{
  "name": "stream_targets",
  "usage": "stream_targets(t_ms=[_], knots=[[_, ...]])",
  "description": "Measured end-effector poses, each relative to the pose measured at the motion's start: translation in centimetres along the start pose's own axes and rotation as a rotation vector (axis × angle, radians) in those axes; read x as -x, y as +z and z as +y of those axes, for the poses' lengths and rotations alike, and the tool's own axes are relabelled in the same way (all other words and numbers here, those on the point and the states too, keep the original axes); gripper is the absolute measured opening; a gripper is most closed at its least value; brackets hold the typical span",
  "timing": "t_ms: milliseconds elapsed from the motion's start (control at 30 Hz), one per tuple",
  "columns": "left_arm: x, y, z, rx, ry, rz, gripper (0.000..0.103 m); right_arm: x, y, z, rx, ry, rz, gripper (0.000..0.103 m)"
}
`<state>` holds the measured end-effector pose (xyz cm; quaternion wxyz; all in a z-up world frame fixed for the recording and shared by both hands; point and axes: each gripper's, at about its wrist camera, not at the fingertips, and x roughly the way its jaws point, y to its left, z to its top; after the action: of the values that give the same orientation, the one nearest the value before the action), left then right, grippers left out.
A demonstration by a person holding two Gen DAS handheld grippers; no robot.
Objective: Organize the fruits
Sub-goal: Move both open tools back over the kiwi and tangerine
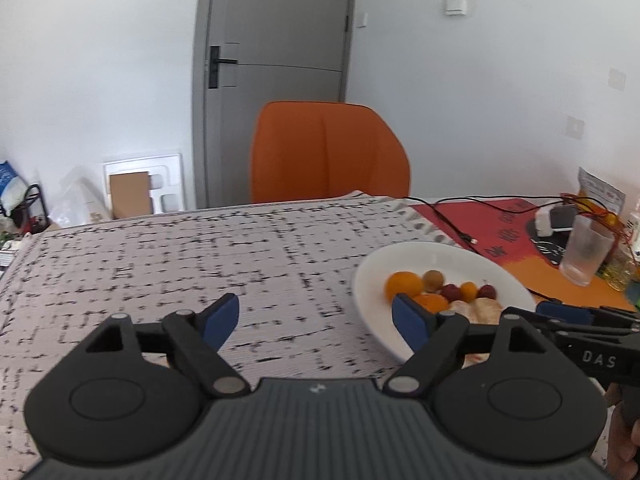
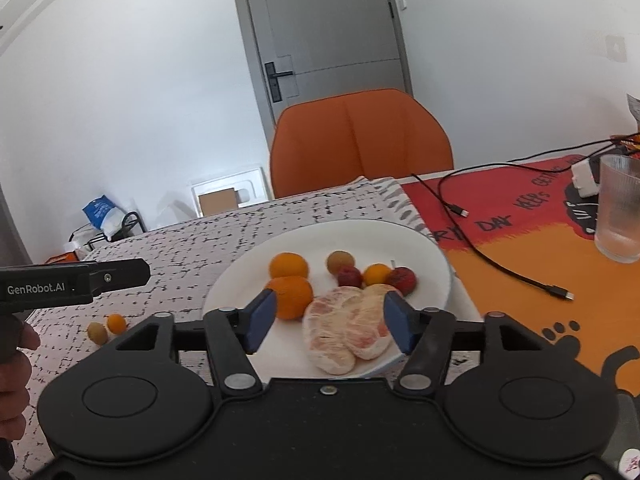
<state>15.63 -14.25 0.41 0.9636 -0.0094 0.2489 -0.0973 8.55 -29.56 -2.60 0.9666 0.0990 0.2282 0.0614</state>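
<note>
A white plate [image 2: 424,248] on the patterned cloth holds two oranges [image 2: 290,296], a kiwi-like brown fruit [image 2: 340,262], two small red fruits [image 2: 402,280], a small orange fruit [image 2: 376,274] and peeled pomelo segments [image 2: 348,334]. My right gripper [image 2: 330,326] is open, its blue pads either side of the pomelo at the plate's near edge. A small brown fruit [image 2: 97,332] and a small orange fruit [image 2: 116,323] lie on the cloth left of the plate. My left gripper [image 1: 316,322] is open and empty above the cloth, left of the plate [image 1: 372,276].
An orange chair [image 2: 360,140] stands behind the table. A red-orange mat [image 2: 532,248] at the right carries black cables [image 2: 492,260], a clear glass [image 2: 618,208] and a white adapter [image 2: 584,178]. A grey door [image 1: 276,72] is behind.
</note>
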Motion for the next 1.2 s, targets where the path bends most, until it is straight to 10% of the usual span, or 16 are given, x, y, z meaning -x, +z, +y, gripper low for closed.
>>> stream_targets(t_ms=[333, 1200], knots=[[1.2, -1.2, 3.2, 0.039, 0.056, 0.015, 0.086, -0.6, -0.2, 2.6, 0.022, 0.051, 0.009, 0.103], [-0.2, -4.7, 8.8, 0.111, 0.151, 0.104, 0.092, -3.0, -1.0, 7.7, 0.097, 0.123, 0.093, 0.103]])
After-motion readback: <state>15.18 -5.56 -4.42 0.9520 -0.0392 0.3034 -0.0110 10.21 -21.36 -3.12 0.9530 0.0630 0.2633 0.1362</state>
